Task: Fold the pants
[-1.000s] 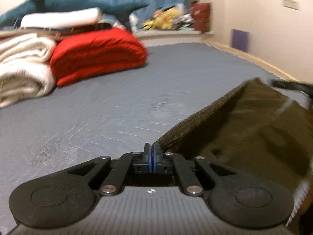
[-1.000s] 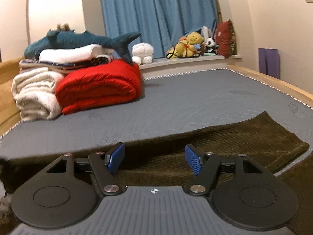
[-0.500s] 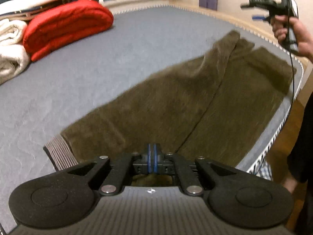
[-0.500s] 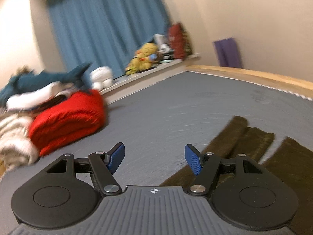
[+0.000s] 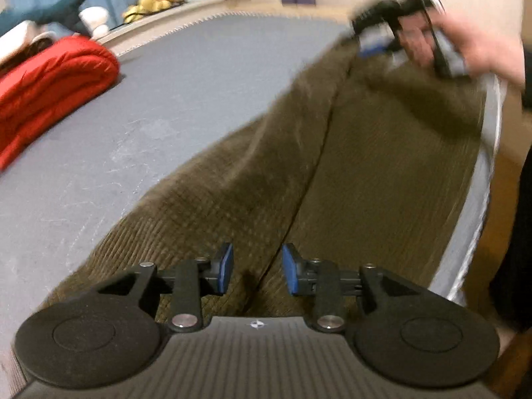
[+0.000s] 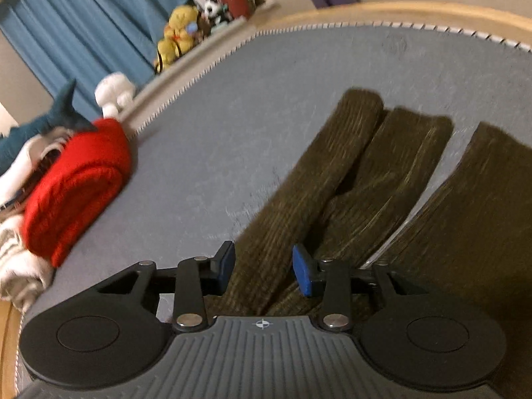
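Olive-brown corduroy pants [image 5: 299, 153] lie flat on the grey mattress [image 5: 133, 99], legs running away from the left wrist view toward the far right. My left gripper [image 5: 256, 267] is open just above the pants near the crotch seam, holding nothing. My right gripper [image 6: 262, 267] is open and empty over one pant leg [image 6: 299, 183]; the leg ends lie ahead of it [image 6: 399, 123]. In the left wrist view the right gripper [image 5: 382, 30] appears blurred, held by a hand at the far end of the pants.
A rolled red blanket [image 6: 73, 179] and white towels [image 6: 16, 266] sit at the mattress's left side, with a plush shark [image 6: 50, 119] on top. Stuffed toys [image 6: 179, 33] line the sill under blue curtains. The mattress's right edge [image 5: 478, 179] drops to the floor.
My left gripper has opened and let go of the pants, which now lie flat. My right gripper has tilted down over the pant legs, still open.
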Available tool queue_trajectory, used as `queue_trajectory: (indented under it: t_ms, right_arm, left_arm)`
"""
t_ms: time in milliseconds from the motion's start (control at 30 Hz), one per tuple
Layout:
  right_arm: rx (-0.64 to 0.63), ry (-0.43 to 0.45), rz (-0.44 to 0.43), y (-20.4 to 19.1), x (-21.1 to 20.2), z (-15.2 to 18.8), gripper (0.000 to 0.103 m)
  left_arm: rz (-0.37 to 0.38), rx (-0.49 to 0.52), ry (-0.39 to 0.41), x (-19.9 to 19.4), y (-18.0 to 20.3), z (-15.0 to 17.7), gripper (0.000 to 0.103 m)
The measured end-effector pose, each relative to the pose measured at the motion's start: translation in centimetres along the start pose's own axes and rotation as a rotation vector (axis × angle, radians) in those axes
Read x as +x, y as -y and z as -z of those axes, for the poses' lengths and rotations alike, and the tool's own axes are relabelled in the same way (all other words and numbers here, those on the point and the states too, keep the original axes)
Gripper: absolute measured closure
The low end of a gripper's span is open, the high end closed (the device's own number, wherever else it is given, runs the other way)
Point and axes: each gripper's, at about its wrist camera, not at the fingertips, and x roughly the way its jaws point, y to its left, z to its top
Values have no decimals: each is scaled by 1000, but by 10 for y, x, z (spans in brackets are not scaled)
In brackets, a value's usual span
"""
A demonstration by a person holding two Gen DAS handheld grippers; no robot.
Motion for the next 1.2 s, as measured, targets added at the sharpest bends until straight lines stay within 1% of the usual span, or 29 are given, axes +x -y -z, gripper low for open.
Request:
queue_trajectory:
  t_ms: [33, 67, 100, 167, 267, 333, 400, 433, 467, 533, 567, 600, 633, 667, 733, 767, 867, 1067, 1200]
  right_arm:
    - [-17, -15, -2, -1, 8, 2, 55]
    - [-34, -31, -2, -3, 16, 5, 52]
    - [-43, -47, 0, -4, 22, 5, 49]
    - [-45, -79, 12, -5, 34, 7, 47]
    - [-26, -100, 21, -7, 46, 7, 47]
    - [-39, -99, 20, -12, 50, 8, 46]
    - [-51, -98, 25, -16, 55, 8, 44]
    - [-54, -98, 29, -18, 57, 8, 44]
    - [-56, -98, 31, -19, 59, 8, 44]
    - [-60, -96, 36, -20, 61, 8, 44]
    - [-64, -91, 42, -21, 61, 8, 48]
    - [-67, -83, 49, -21, 61, 7, 55]
    - [-72, -76, 56, -21, 60, 7, 60]
    - [-73, -67, 60, -20, 59, 6, 69]
    - [-62, -52, 57, -18, 55, 3, 82]
    - [-56, -44, 49, -17, 53, 1, 86]
    - [-60, -8, 27, -17, 36, -5, 89]
    - [-87, 65, 9, -22, -6, -15, 91]
    - [-128, 105, -22, -25, -47, -18, 92]
  left_arm:
    - [1, 50, 12, 3, 6, 0, 64]
    - [9, 74, 24, 5, 9, -2, 54]
    - [16, 80, 24, 8, 10, -2, 48]
    - [27, 67, -11, 21, 6, -4, 48]
    - [16, 79, -70, 40, 3, 1, 48]
    - [7, 83, -95, 49, -1, 5, 49]
    - [15, 65, -103, 56, -6, 5, 52]
    - [20, 58, -103, 57, -9, 5, 56]
    - [14, 58, -104, 59, -11, 5, 64]
    - [4, 61, -108, 59, -14, 4, 69]
    - [14, 56, -109, 59, -16, 3, 79]
    - [22, 51, -109, 61, -16, 2, 87]
    - [22, 47, -107, 62, -17, 1, 89]
    - [18, 46, -104, 57, -16, 0, 93]
    - [16, 40, -98, 54, -17, -1, 95]
    - [13, 33, -91, 52, -18, -2, 95]
    - [13, 6, -60, 42, -25, -3, 96]
    - [28, -5, 30, 8, -30, -5, 97]
    - [39, 26, 88, -17, -30, 1, 97]
